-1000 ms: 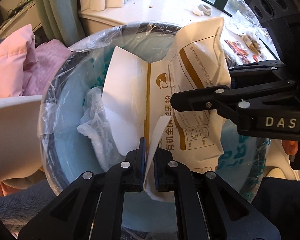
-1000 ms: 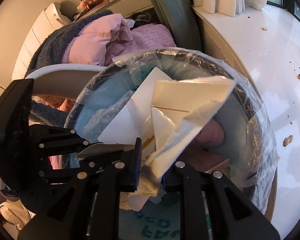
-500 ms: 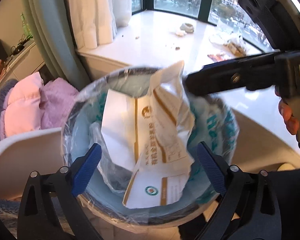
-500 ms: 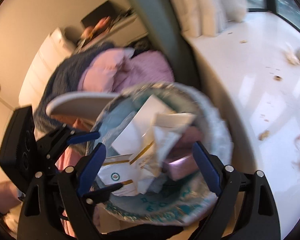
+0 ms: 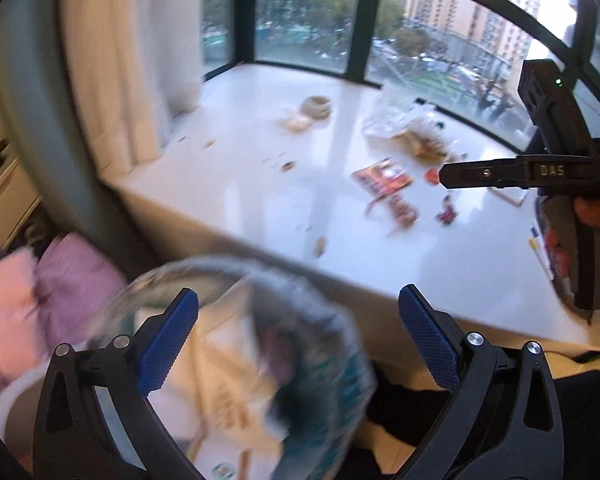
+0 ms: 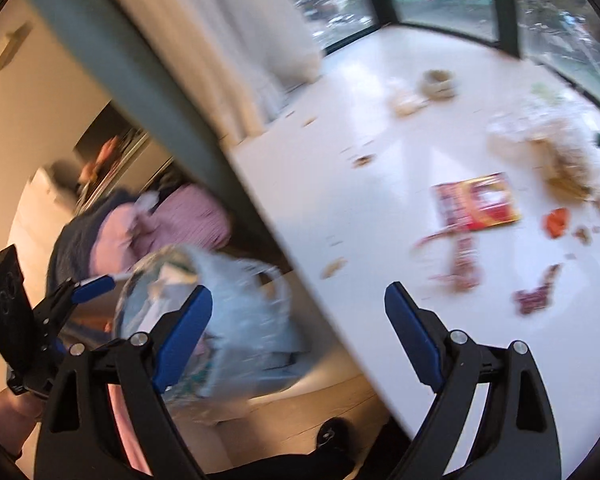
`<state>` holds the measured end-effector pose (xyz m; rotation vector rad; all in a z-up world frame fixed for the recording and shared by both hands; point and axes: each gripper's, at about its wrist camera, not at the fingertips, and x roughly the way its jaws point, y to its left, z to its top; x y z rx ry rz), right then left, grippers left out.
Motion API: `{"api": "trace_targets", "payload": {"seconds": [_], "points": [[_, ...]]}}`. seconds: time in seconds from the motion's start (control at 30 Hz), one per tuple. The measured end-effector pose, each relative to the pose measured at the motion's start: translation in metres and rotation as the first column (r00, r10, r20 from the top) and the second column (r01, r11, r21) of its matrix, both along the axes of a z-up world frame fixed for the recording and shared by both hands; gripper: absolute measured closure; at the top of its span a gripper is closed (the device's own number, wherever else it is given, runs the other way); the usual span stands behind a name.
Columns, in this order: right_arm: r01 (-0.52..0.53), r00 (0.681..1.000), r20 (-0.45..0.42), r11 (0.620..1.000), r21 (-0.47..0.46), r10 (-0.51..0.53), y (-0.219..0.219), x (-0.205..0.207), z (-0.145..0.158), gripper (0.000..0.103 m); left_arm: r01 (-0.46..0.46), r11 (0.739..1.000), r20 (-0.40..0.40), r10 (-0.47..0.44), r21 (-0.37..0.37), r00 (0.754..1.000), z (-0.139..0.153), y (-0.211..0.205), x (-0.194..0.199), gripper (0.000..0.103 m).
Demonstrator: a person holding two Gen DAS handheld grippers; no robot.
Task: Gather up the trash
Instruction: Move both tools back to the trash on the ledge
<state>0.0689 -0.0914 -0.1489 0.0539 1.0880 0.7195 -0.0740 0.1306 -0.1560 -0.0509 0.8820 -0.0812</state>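
Note:
Blurred at the lower left, the plastic-lined trash bin (image 5: 323,320) holds a white paper bag (image 5: 228,344). My left gripper (image 5: 298,304) hangs open above the bin's right rim with nothing between its blue pads. My right gripper (image 6: 298,300) is open too, over the edge of the white sill (image 6: 339,184), with the bin (image 6: 244,312) to its lower left. Trash lies on the sill: a red wrapper (image 5: 381,176) (image 6: 475,202), a clear bag with crumbs (image 5: 411,128) (image 6: 547,136), small dark red wrappers (image 5: 445,214) (image 6: 533,296) and an orange scrap (image 6: 555,222).
A beige ring (image 5: 315,106) (image 6: 439,82) sits far back on the sill by the window. Cream curtains (image 5: 132,60) hang at the left. Pink and purple cushions (image 5: 40,292) lie beside the bin. A person's hand (image 5: 595,216) holds the right gripper's handle.
Both grippers have let go of the white paper bag, which now sits in the bin. They opened wide, rose and swung away from the bin toward the sill.

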Motion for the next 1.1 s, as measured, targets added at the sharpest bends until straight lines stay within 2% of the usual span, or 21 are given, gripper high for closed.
{"api": "trace_targets", "payload": {"seconds": [0.17,0.4,0.9,1.1], "points": [[0.107,0.993,0.057,0.994,-0.014,-0.106,-0.050,0.022,0.014,0.018,0.093,0.995,0.016,-0.092,-0.024,0.996,0.006,-0.039,0.039,0.006],[0.209,0.973,0.100,0.978,-0.015,-0.207,-0.109,0.055,0.025,0.018,0.210,0.978,0.041,-0.210,0.003,0.977,0.018,-0.087,0.098,0.006],[0.330,0.936,0.131,0.944,-0.005,-0.327,-0.202,0.156,0.021,0.018,0.280,0.960,0.060,-0.281,0.020,0.958,0.031,-0.140,0.238,0.006],[0.332,0.936,0.130,0.943,-0.027,-0.326,-0.221,0.194,0.013,0.018,0.303,0.952,0.047,-0.304,0.035,0.952,0.028,-0.158,0.291,0.006]]}}
